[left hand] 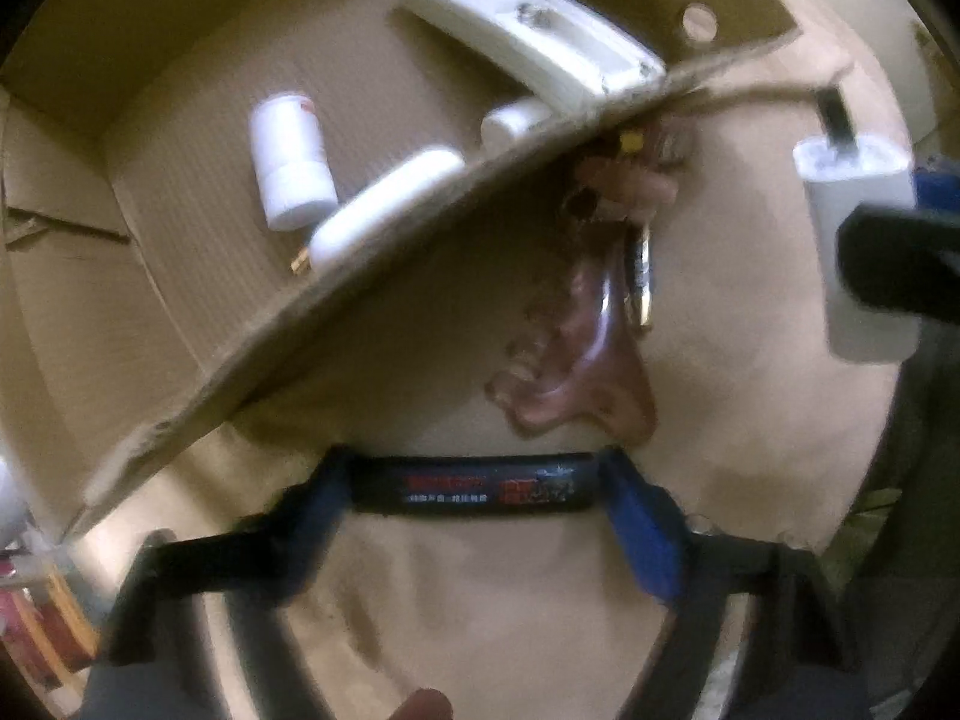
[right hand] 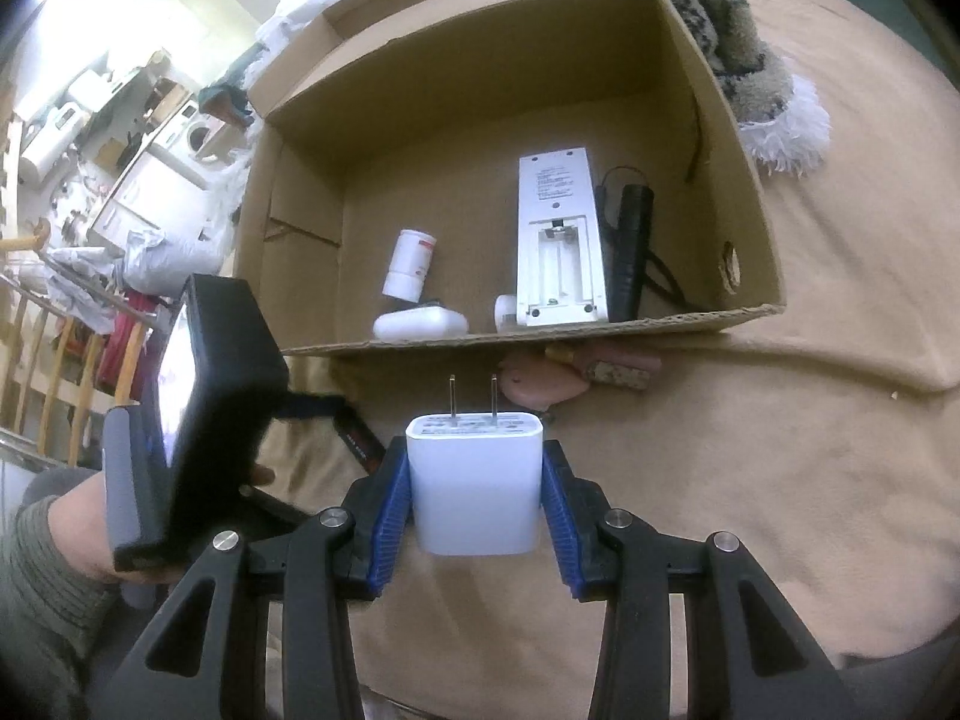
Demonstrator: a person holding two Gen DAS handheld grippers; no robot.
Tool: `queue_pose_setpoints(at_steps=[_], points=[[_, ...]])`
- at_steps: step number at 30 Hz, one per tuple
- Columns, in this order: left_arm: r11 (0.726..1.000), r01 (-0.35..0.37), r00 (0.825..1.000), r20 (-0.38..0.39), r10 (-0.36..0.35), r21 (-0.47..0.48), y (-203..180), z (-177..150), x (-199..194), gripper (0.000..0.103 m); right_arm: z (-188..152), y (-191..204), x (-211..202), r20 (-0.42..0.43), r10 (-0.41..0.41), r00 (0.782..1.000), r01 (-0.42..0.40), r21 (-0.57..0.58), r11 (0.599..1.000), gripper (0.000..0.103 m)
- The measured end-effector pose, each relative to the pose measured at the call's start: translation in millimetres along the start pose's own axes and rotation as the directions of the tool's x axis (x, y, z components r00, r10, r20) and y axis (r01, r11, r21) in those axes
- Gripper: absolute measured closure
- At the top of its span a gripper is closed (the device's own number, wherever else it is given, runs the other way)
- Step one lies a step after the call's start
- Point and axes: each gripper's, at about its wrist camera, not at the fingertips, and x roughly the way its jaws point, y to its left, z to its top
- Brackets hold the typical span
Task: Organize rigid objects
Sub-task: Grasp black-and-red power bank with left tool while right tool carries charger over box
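Note:
My right gripper (right hand: 475, 498) is shut on a white plug charger (right hand: 474, 480), prongs pointing forward, held above the tan blanket just short of the cardboard box (right hand: 744, 312). The charger also shows at the right edge of the left wrist view (left hand: 858, 228). My left gripper (left hand: 474, 489) is shut on a thin black bar with red print (left hand: 474, 487), below the box's near wall (left hand: 360, 300). In the box lie a white remote (right hand: 561, 240), a white bottle (right hand: 411, 264), a white oval case (right hand: 420, 324) and a black flashlight (right hand: 630, 252).
A pink keychain with metal rings (left hand: 600, 324) lies on the blanket (right hand: 780, 480) against the box's front wall. A furry patterned cloth (right hand: 738, 48) lies behind the box on the right. Cluttered shelves and a wooden railing (right hand: 60, 360) stand at the left.

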Motion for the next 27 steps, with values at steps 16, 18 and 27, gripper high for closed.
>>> queue_pose_setpoints(at_steps=[16,18,27], points=[[0.998,-0.029,0.998,0.053,0.032,-0.059,3.1,-2.3,-27.2,0.025,-0.7,-2.8,2.9,-0.006,-0.029,1.000,0.030,0.016,0.999,0.059],[0.996,-0.031,0.996,0.081,0.038,-0.087,7.0,-6.3,-37.0,0.025,-1.0,-1.5,0.7,0.002,-0.028,1.000,0.028,0.010,1.000,0.059],[0.950,0.005,0.948,0.304,0.094,-0.311,31.0,-22.3,-104.2,0.025,7.5,2.7,-32.1,0.162,-0.002,0.987,0.001,0.008,1.000,0.059]])
